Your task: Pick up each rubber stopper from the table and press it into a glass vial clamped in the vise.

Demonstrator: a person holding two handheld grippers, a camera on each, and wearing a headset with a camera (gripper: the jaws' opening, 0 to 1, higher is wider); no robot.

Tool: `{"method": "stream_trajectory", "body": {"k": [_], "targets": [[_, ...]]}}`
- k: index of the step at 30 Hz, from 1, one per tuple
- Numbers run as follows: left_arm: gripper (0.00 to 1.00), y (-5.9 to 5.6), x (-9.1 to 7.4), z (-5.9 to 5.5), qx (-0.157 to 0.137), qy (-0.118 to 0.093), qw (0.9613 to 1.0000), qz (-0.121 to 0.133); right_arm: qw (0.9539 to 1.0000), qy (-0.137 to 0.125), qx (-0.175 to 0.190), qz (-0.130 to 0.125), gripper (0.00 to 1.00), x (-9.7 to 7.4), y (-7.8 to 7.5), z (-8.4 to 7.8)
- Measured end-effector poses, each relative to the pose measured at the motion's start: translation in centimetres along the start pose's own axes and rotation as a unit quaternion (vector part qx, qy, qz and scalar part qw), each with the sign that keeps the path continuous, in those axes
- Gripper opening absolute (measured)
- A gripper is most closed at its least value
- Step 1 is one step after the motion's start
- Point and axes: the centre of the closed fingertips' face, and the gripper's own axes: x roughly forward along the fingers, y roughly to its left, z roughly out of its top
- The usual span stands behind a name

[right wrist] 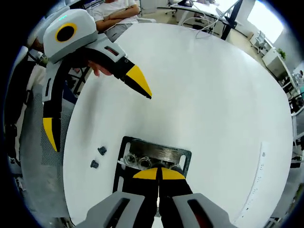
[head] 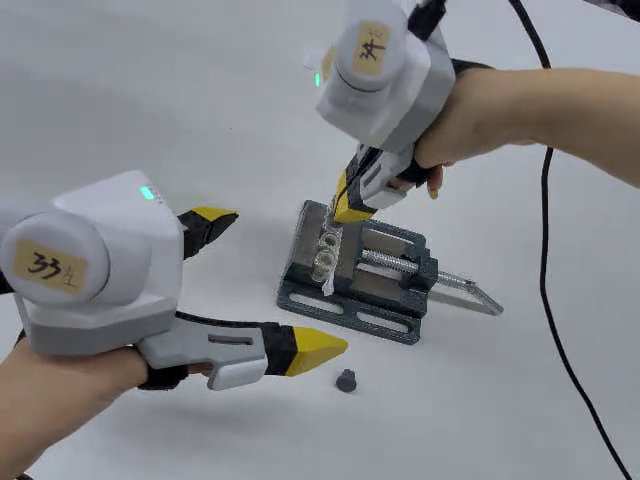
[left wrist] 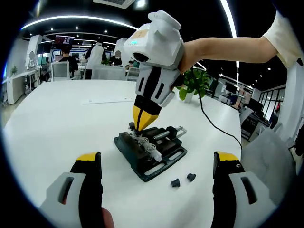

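While the table (head: 150, 90) is bearing the work, the left gripper (head: 278, 280) is hovering, jaws wide apart, at 8 o'clock of the vise (head: 390, 285) in the head view. The right gripper (head: 345, 210), jaws together, is pointing down onto the vials (head: 327, 255) from 12 o'clock; anything pinched is hidden. Pressing-in step, I'd judge. A loose stopper (head: 346, 381) is lying at the vise's 6 o'clock; next needs left jaws straddling it.

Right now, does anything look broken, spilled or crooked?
Nothing stands out. The glass vials sit in the vise, and two rubber stoppers lie loose on the table, not yet pressed in.
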Motion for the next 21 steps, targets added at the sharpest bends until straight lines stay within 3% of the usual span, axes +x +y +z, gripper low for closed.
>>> {"method": "stream_trajectory", "body": {"k": [2,3,5,13,21], "targets": [[0.97,-0.2,0.0,0.2,0.002,0.000,1.0000,-0.001,0.9998,0.003,-0.003,-0.018,0.00,0.1,-0.1,-0.1],[0.97,-0.3,-0.1,0.4,0.004,-0.001,1.0000,-0.001,0.9991,0.014,-0.025,-0.031,0.00,0.1,-0.1,0.0],[0.98,-0.3,-0.1,0.6,0.007,-0.002,1.0000,-0.002,0.9992,0.018,-0.009,-0.036,0.00,0.2,-0.1,0.0],[0.97,-0.2,-0.7,1.7,0.016,-0.008,0.9998,0.005,0.9994,0.016,0.008,-0.030,0.00,0.0,-0.5,-0.1],[0.98,-0.7,-1.3,1.7,0.016,-0.008,0.9998,0.006,0.9993,-0.002,0.014,-0.036,0.00,0.0,-0.2,-0.1]]}}
